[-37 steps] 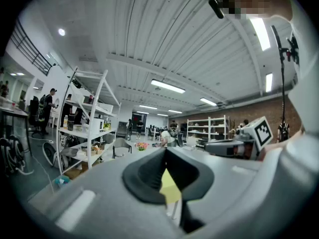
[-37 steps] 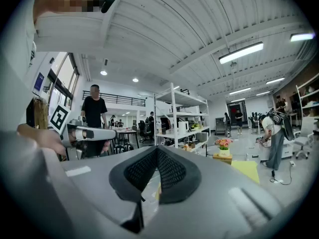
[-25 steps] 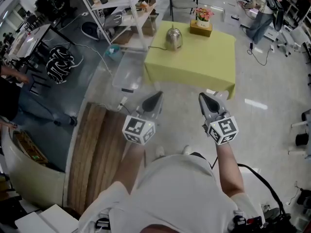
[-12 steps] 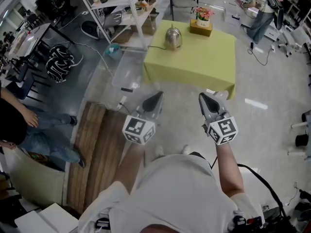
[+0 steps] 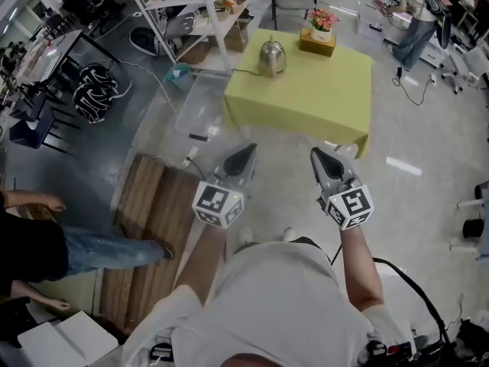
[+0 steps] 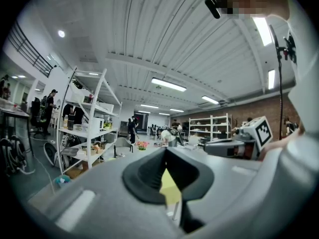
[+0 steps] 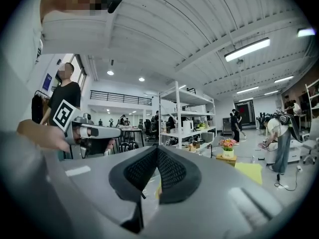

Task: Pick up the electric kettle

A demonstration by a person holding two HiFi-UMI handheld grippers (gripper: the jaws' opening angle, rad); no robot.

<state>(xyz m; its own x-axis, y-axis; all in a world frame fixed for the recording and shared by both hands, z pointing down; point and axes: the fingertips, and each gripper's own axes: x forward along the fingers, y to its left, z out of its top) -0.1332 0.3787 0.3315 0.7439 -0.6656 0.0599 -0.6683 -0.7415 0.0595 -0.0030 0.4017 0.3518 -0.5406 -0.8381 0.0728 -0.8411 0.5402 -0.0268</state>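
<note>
The silver electric kettle (image 5: 272, 57) stands at the far left of a yellow-green table (image 5: 306, 102), its cord trailing off to the left. Both grippers are held level over the floor, well short of the table's near edge. My left gripper (image 5: 247, 151) is shut with nothing in it, its tips meeting (image 6: 165, 152). My right gripper (image 5: 316, 154) is also shut and empty, its ribbed pads (image 7: 169, 171) closed together. Neither gripper view shows the kettle; only a strip of yellow table (image 7: 249, 172) shows.
A pot of flowers on a wooden box (image 5: 319, 33) stands at the table's far edge. White shelving (image 5: 191, 6) and a clear plastic bin (image 5: 200, 107) lie left of the table. A wooden platform (image 5: 145, 235) and a walking person (image 5: 46, 247) are at my left.
The person at the left has walked toward the lower left of the head view. Both grippers keep the same pose and stay shut.
</note>
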